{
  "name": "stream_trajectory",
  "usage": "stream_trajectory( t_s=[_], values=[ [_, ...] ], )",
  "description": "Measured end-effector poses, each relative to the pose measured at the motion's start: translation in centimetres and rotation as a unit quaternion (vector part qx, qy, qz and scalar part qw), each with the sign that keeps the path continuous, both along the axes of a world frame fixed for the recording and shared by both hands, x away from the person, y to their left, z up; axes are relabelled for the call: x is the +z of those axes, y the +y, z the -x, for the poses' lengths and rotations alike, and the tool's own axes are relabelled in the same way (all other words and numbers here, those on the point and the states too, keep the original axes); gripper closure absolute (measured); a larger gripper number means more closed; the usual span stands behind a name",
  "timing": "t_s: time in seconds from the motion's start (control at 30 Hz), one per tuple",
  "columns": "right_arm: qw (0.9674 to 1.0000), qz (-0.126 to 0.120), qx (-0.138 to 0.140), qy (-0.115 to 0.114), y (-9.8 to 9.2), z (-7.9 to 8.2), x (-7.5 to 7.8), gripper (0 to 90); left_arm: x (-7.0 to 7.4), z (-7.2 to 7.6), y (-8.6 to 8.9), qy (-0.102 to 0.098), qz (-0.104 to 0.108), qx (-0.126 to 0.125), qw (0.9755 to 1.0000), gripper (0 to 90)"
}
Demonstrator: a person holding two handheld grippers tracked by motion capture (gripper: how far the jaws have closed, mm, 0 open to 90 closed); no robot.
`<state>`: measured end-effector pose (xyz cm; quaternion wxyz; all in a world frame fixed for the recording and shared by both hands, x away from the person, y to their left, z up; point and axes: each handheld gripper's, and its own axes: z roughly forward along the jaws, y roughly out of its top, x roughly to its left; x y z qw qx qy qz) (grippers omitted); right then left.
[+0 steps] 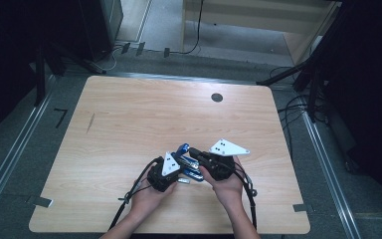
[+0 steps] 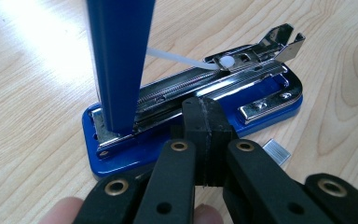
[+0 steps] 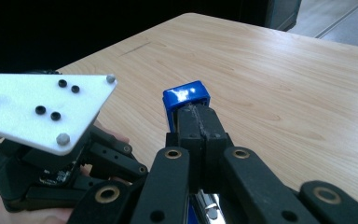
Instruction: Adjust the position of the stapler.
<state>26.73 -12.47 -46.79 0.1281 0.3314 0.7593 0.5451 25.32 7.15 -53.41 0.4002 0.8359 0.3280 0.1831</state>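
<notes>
Stapler [image 2: 196, 116] lies open on the counter [image 1: 129, 124]: left tool [image 2: 204, 122], jaws shut and empty, pins its base while right tool [image 3: 198, 122], shut too, props the blue lid [image 3: 186, 98] up.

A light wooden table [image 1: 129, 119] with rounded corners is seen on grey floor [image 1: 10, 149]. A round dark grommet [image 1: 217, 97] is set near its far edge. Black cables [image 1: 293, 107] are laid at far right.

Light wooden tabletop [image 1: 129, 114]
An opened blue stapler [image 2: 191, 121] lies on it, a staple strip [image 2: 276, 151] just beside.
</notes>
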Motion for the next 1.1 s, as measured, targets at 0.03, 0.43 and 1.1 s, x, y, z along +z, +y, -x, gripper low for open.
stream_trajectory(
  t_s=[0.03,0.43,1.1],
  values=[
    [1.0000,0.002,0.001,-0.001,0.1,-0.1,0.1,90.0,0.0,0.0,0.0,0.000,0.001,0.000,1.0000,90.0],
    [0.9999,-0.006,0.009,-0.002,1.4,-0.8,0.4,90.0,0.0,0.0,0.0,-0.002,0.000,0.001,1.0000,90.0],
    [0.9996,-0.003,0.028,-0.006,3.3,-2.0,0.7,90.0,0.0,0.0,-0.1,-0.004,-0.001,0.001,1.0000,90.0]
  ],
)
